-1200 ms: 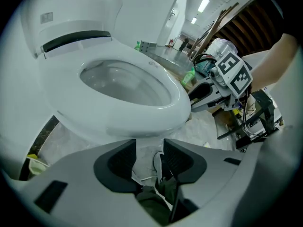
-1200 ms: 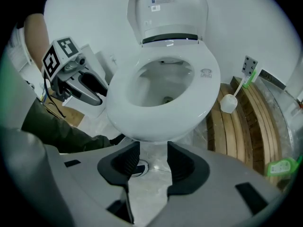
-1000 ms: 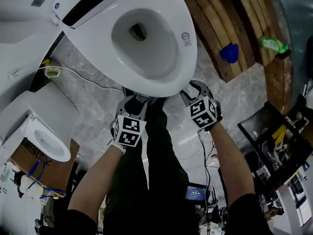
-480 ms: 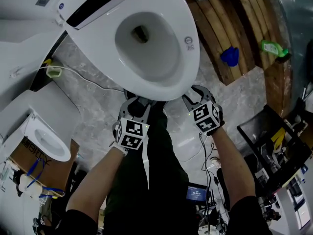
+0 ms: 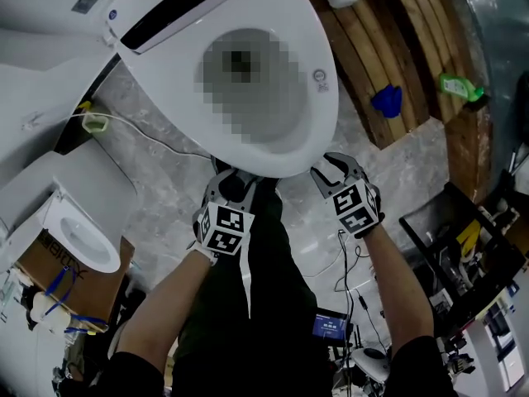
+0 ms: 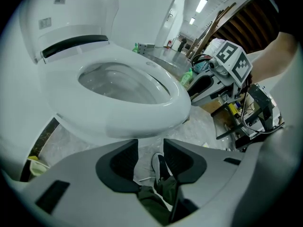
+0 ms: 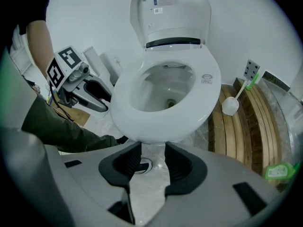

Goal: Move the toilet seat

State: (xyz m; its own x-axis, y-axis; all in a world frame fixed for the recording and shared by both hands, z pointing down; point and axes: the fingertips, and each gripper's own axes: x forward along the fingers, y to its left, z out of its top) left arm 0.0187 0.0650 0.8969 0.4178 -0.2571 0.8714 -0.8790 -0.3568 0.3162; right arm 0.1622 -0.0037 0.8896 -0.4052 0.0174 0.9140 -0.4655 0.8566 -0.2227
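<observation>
The white toilet seat (image 5: 318, 106) lies down on the bowl, with the lid (image 7: 170, 8) standing up behind it. Both grippers are at the seat's front edge. My left gripper (image 5: 233, 179) is just below the front rim (image 6: 142, 112); its jaws (image 6: 150, 151) stand apart, with only floor and a shoe showing between them. My right gripper (image 5: 331, 168) is at the front right; its jaws (image 7: 154, 151) are closing, their tips right under the seat's edge (image 7: 151, 134). The pads do not press on it.
The person's dark-trousered legs (image 5: 264, 288) stand between the grippers. A white toilet brush (image 7: 232, 103) leans on wooden slats (image 5: 388, 56) at the right, near a blue object (image 5: 387, 99) and a green bottle (image 5: 459, 85). A second toilet (image 5: 78, 238) sits on a cardboard box at the left. A floor drain (image 7: 142, 164) lies below the bowl.
Both grippers have kept their places at the seat's front edge. The head view has drifted slightly, so the toilet sits a little lower and further right in it.
</observation>
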